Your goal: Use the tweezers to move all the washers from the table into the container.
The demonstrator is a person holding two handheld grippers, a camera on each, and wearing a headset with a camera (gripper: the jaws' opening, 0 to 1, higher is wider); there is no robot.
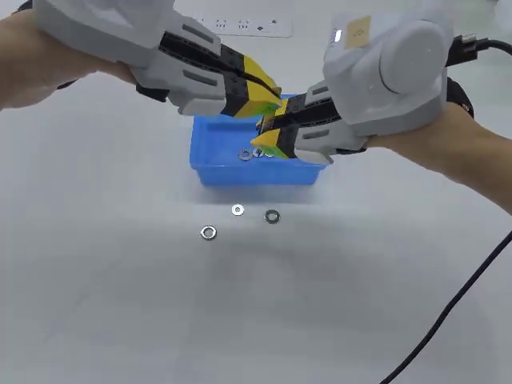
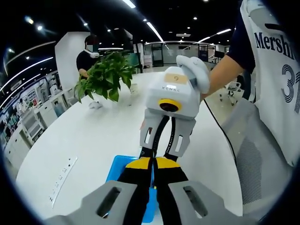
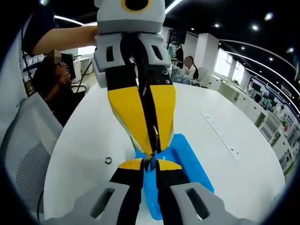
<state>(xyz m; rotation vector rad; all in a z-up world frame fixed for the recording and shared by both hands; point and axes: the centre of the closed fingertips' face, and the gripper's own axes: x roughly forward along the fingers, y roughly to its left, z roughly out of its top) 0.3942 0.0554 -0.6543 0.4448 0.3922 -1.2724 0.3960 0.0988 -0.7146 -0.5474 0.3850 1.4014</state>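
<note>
Over the blue container (image 1: 210, 152) my two grippers meet tip to tip. The left gripper (image 1: 270, 94) comes in from the upper left, and the right gripper (image 1: 266, 132) from the right. Thin dark tweezers (image 3: 154, 136) run from the shut jaws of the right gripper (image 3: 150, 164) into the shut yellow tips of the left gripper (image 3: 152, 147). Most of the tweezers are hidden between the jaws. Three washers lie on the table in front of the container: one (image 1: 238, 210), another (image 1: 272, 216) and a third (image 1: 208, 233). More washers (image 1: 245, 154) lie inside the container.
A black cable (image 1: 448, 312) trails across the table at the right. A power strip (image 1: 240, 26) lies at the far edge. A potted plant (image 2: 105, 77) stands further along the white table (image 1: 120, 304), with people seated around it.
</note>
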